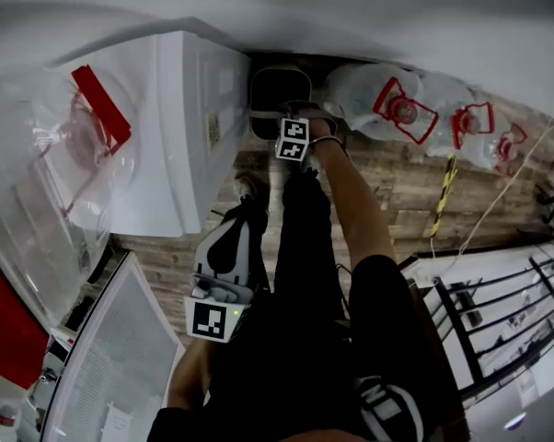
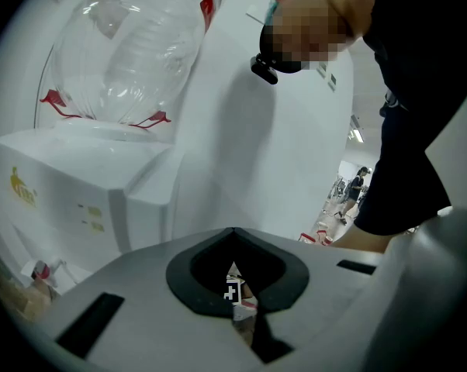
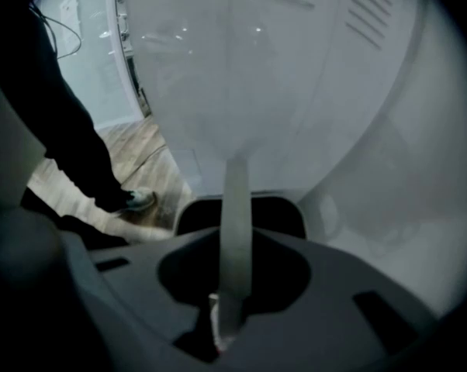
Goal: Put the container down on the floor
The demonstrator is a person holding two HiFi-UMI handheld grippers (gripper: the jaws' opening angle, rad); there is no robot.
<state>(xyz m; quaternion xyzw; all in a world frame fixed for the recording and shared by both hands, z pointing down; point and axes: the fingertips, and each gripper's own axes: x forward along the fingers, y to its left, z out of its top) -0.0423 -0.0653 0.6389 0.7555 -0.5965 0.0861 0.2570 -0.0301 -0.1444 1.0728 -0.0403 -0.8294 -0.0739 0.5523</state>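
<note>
- Right gripper (image 3: 232, 316): jaws clamped on pale handle strip (image 3: 235, 223) of container (image 1: 279, 95).
- Container located just ahead of jaws; its dark opening seen beyond strip.
- Contact between container and wooden floor (image 1: 397, 187) cannot be told.
- White water dispenser (image 1: 167, 127) seen just beside container, left of gripper in head view.
- Clear water bottles (image 1: 387, 104) seen near container, right of gripper.
- Left gripper (image 2: 237, 320): jaws closed together, nothing held.
- Left gripper located well apart from container, beside person's legs (image 1: 305, 238).
</note>
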